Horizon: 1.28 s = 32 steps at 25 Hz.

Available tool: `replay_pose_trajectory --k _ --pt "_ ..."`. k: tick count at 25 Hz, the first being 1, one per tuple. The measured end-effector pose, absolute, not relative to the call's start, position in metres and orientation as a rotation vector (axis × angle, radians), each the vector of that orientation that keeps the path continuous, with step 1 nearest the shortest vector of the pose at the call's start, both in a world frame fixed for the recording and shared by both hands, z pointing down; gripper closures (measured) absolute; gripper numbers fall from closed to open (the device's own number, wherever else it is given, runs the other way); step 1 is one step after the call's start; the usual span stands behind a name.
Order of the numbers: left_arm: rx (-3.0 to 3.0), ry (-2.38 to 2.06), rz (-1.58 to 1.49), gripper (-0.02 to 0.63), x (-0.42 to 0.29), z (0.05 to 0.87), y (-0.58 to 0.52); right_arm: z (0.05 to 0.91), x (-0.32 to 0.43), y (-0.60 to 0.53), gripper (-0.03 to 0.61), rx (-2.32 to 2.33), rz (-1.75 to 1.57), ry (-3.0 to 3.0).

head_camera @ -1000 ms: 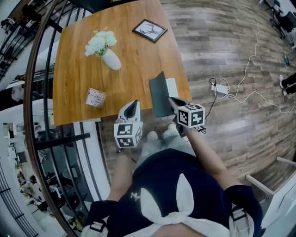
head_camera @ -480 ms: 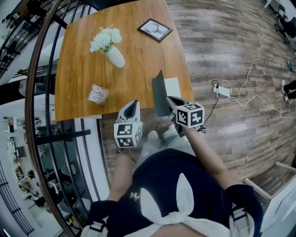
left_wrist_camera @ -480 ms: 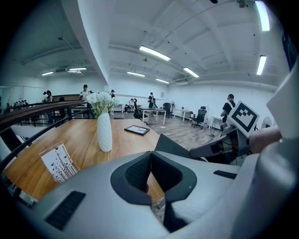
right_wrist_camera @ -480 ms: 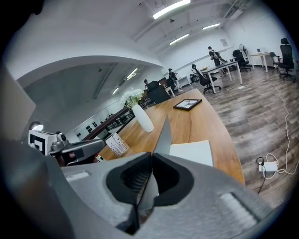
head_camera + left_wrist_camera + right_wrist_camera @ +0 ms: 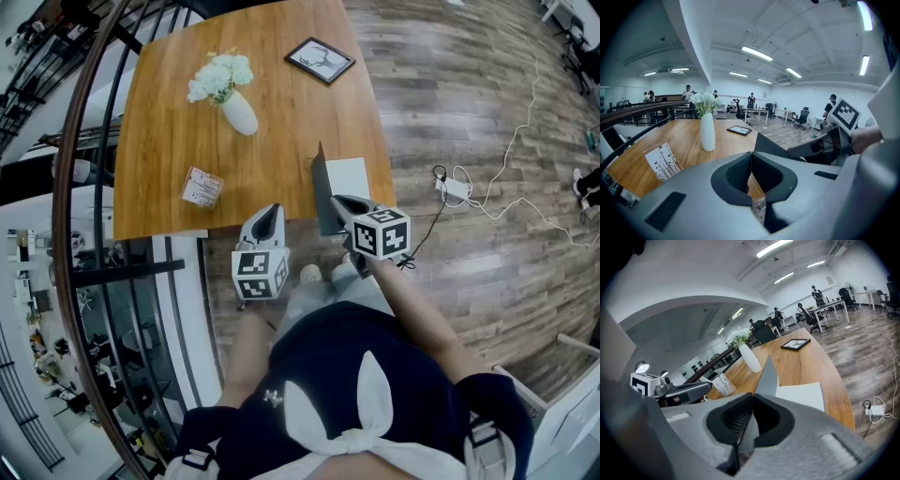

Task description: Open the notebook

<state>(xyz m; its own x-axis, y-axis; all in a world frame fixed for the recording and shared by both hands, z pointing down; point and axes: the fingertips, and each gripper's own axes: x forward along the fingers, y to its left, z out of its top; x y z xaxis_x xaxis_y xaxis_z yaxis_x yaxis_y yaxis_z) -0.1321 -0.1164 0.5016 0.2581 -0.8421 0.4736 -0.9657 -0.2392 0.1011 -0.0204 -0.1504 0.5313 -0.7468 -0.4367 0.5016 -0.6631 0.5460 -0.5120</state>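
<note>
The notebook lies at the near right corner of the wooden table (image 5: 169, 150). Its dark cover (image 5: 323, 192) stands almost upright over the white first page (image 5: 349, 176). My right gripper (image 5: 339, 208) is shut on the cover's near edge, and in the right gripper view the cover (image 5: 766, 376) rises from between the pads beside the page (image 5: 799, 397). My left gripper (image 5: 272, 211) hovers at the table's near edge, left of the notebook, shut with nothing in it. In the left gripper view, the cover (image 5: 773, 147) shows to the right of the left gripper (image 5: 751, 154).
A white vase of flowers (image 5: 234, 111), a small printed card (image 5: 202, 187) and a framed picture (image 5: 320, 59) sit on the table. A curved railing (image 5: 70, 187) runs along the left. A cable and a white power strip (image 5: 450, 183) lie on the wood floor at right.
The right gripper has swung the dark cover up from a slant to nearly upright, baring more of the white page. The left gripper has stayed where it was.
</note>
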Motion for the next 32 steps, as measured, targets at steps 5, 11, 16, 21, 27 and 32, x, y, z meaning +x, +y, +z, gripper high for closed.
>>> replay_pose_trajectory --k 5,11,16,21,27,32 --pt "2.148 -1.667 0.454 0.594 -0.137 0.501 -0.114 0.527 -0.033 -0.148 0.568 0.868 1.005 -2.486" --pt "2.122 -1.693 0.448 0.594 -0.146 0.501 -0.11 0.525 -0.046 -0.145 0.568 0.823 1.001 -2.498" --pt "2.103 -1.711 0.442 0.594 -0.155 0.503 -0.109 0.526 -0.059 -0.143 0.568 0.788 0.997 -2.502" --pt "2.089 -1.718 0.439 0.594 -0.166 0.505 -0.109 0.528 -0.073 -0.142 0.568 0.76 0.999 -2.502" --pt "2.087 -1.721 0.437 0.594 -0.171 0.505 -0.109 0.529 -0.082 -0.138 0.568 0.735 1.004 -2.499" --pt "2.084 -1.723 0.435 0.594 -0.18 0.504 -0.111 0.529 -0.094 -0.136 0.568 0.719 0.997 -2.491"
